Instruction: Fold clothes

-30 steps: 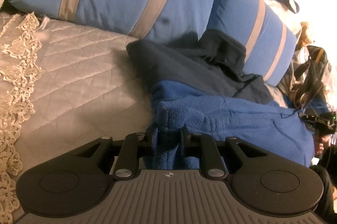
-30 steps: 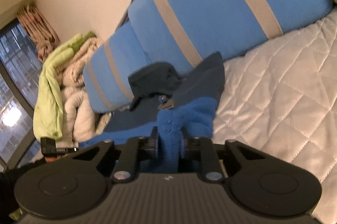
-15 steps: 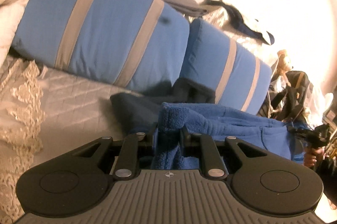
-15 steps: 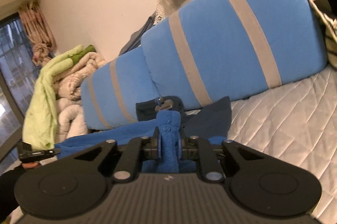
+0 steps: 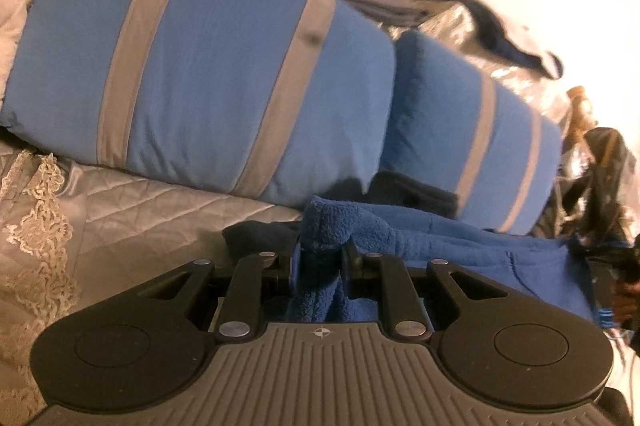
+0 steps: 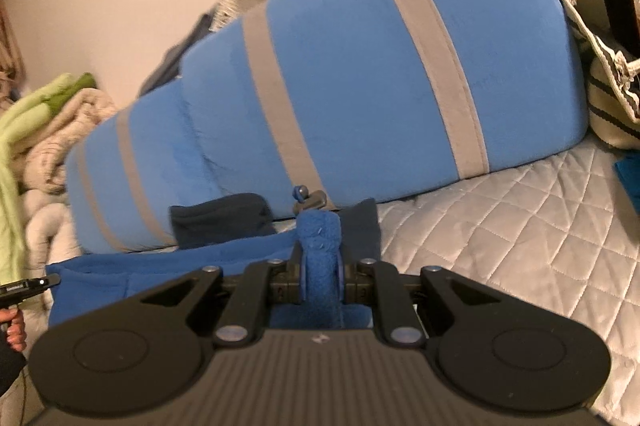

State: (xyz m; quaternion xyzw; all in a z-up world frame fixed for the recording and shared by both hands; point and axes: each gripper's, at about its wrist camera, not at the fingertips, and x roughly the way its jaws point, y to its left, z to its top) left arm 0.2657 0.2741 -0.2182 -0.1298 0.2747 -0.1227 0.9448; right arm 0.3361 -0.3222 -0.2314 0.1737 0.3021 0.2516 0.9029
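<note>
Both hand-held grippers (image 5: 320, 258) (image 6: 320, 268) lifted w/ blue fleece (image 5: 460, 238) clamped.

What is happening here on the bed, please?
A person is folding clothes with a hand-held gripper in each hand. The left hand-held gripper is shut on one bunched end of a blue fleece garment, and the right hand-held gripper is shut on the other end. The fleece hangs stretched between them above the quilted bedspread, in front of two blue pillows with grey stripes. A dark navy garment lies beneath it.
</note>
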